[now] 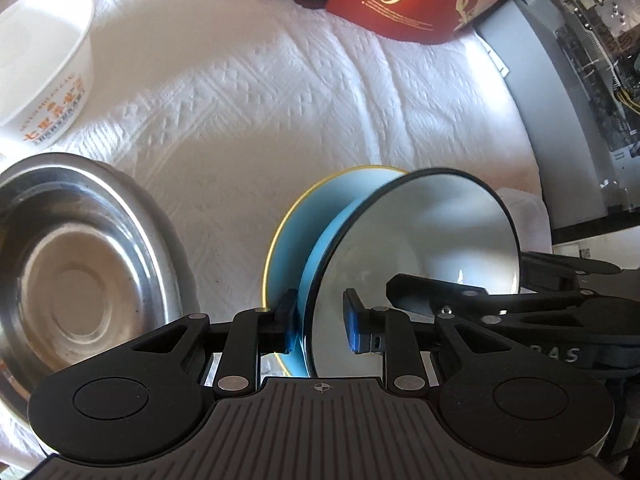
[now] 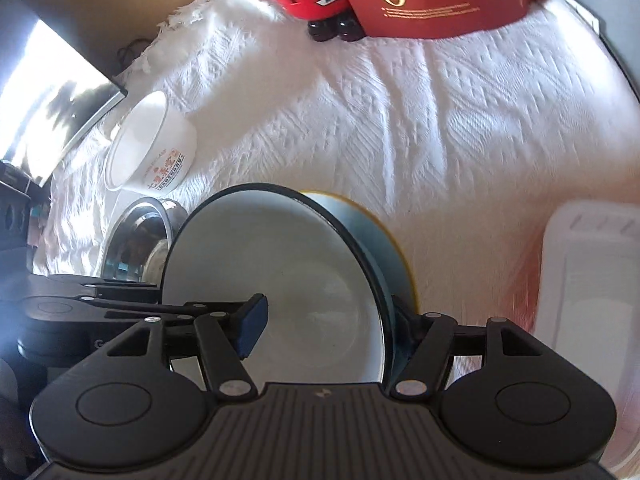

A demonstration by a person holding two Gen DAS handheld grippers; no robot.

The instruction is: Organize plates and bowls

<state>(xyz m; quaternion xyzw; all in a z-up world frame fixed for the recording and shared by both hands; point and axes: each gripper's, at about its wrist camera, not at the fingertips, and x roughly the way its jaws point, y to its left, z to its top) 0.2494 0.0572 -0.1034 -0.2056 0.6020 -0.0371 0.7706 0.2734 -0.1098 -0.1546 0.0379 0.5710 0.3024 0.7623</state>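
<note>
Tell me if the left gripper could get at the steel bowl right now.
Probably not yet: the left gripper straddles the blue bowl's rim. The steel bowl lies uncovered beside it, so once freed, the way looks clear.

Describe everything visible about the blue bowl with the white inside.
The blue bowl is light blue outside, glossy white inside, with a thin dark rim, and looks ceramic or enamel. It is empty and tipped on edge. It sits against a blue plate with a yellow rim. The left gripper straddles its rim, one pad outside, one inside. The right gripper spans the opposite rim. Below lies a white textured cloth.
</note>
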